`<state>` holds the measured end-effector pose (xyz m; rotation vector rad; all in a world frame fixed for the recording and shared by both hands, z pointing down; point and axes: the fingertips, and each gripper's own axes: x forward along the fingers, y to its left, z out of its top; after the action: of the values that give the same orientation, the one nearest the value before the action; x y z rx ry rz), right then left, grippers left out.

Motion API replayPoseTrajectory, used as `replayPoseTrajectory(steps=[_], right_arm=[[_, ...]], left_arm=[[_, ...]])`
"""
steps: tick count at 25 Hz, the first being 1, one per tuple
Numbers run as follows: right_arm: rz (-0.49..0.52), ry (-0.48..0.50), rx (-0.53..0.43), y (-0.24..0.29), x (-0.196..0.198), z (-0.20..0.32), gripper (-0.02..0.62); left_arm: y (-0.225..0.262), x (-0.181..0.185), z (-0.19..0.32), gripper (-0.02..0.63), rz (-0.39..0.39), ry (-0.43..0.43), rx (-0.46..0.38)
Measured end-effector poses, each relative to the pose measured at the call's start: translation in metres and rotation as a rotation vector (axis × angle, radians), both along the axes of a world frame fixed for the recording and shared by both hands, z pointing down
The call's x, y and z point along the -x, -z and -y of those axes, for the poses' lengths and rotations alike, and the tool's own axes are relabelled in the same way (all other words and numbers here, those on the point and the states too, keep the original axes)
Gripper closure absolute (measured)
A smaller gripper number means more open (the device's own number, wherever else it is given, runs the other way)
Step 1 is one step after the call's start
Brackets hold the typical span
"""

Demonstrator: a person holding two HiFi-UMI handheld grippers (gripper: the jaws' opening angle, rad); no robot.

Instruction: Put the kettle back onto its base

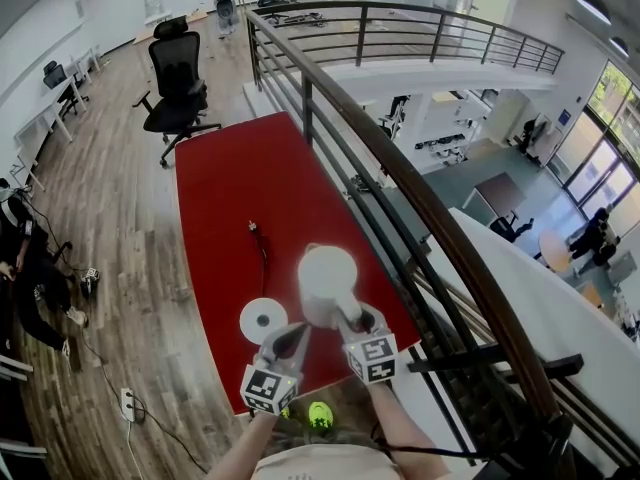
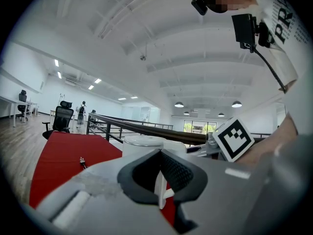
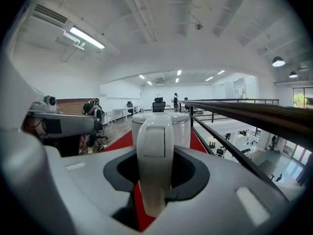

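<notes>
Seating the kettle (image 1: pixel 328 280) on its base (image 1: pixel 264 320) — step in hand, not yet done.

1. Between the jaws of the right gripper (image 1: pixel 360 324): kettle handle (image 3: pixel 154 151), upright, clamped from both sides. Keep clenched; no slackening before the seat is made.

2. Just beyond those jaws: kettle body, white, lid on, standing straight. Lifted or resting on the table — not to be told from here.

3. Left of the right jaws, just beside the kettle: base, a round white disc with a small hub at its middle, lying flat and bare on the red table (image 1: pixel 225 198).

4. Left gripper (image 2: pixel 159 153): jaws drawn together at the tips, clasping nothing, and parked just beside the near rim of the base. Contact with the rim not to be told. Judged handy as a stop against a sliding disc.

5. Beyond the base: black cord (image 1: pixel 263 258), trailing away to a loose plug. Avoid dragging it with the kettle's foot.

6. Method, judged: raise clear of the table, carry leftward without tilt, centre over the hub, lower straight down, and let go only once sitting flat.

7. Farthest: railing (image 1: pixel 400 183) right of both jaws.
</notes>
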<state>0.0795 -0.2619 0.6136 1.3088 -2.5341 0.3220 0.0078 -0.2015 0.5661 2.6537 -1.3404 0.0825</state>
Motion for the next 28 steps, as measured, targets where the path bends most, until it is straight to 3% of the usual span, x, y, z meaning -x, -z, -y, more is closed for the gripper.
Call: replayPoseTrajectory(steps=[11,28], right_arm=[[0.001,0.0,-0.032,0.027,0.006,-0.002,0.472],[0.021,0.124,-0.048,0.044,0.095,-0.008,0.472]], left_arm=[[0.012,0.017,-0.004,0.614,0.011,0.022,-0.019],[0.025,0.108,-0.007,0.614,0.027,0.163,-0.039]])
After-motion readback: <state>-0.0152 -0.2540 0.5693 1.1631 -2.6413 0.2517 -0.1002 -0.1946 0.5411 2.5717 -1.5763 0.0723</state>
